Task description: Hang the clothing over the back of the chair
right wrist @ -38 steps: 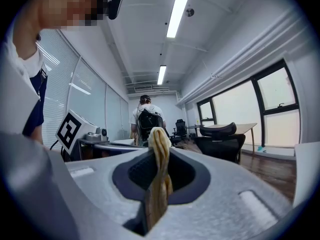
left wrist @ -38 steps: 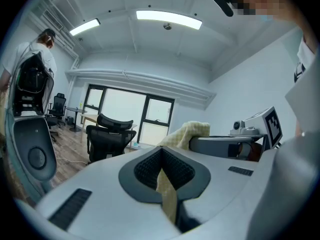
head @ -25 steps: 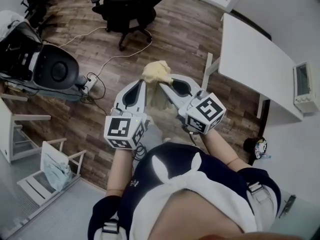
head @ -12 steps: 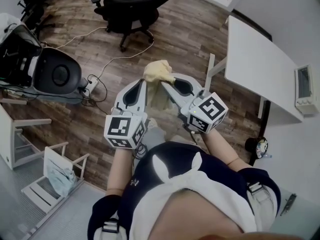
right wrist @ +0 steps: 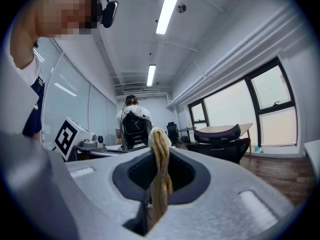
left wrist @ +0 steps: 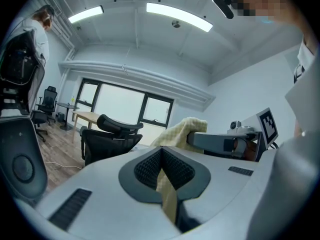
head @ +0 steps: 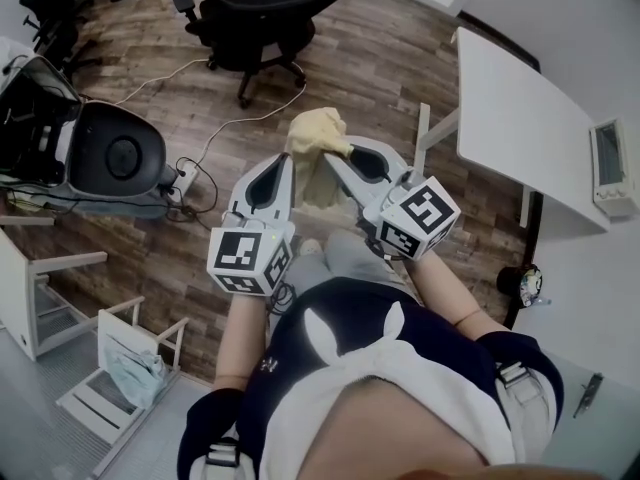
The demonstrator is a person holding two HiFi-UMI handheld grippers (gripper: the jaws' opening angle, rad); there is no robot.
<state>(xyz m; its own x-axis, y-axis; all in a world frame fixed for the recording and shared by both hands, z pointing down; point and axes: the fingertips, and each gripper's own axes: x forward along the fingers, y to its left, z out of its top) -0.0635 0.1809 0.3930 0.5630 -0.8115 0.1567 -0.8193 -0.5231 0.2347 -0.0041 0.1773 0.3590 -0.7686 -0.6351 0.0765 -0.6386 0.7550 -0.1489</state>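
Left gripper and right gripper both clamped the clothing; I had not yet draped it over the chair ahead.

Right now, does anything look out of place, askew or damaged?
Nothing spilled or damaged. The yellow clothing is bunched, pinched in both the left gripper and the right gripper. Loose cables trail across the floor toward the black chair.

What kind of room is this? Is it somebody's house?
It looks like an office or workroom, not a house: there's a black swivel chair on wheels, a long white desk, and strip lights on the ceiling above big windows.
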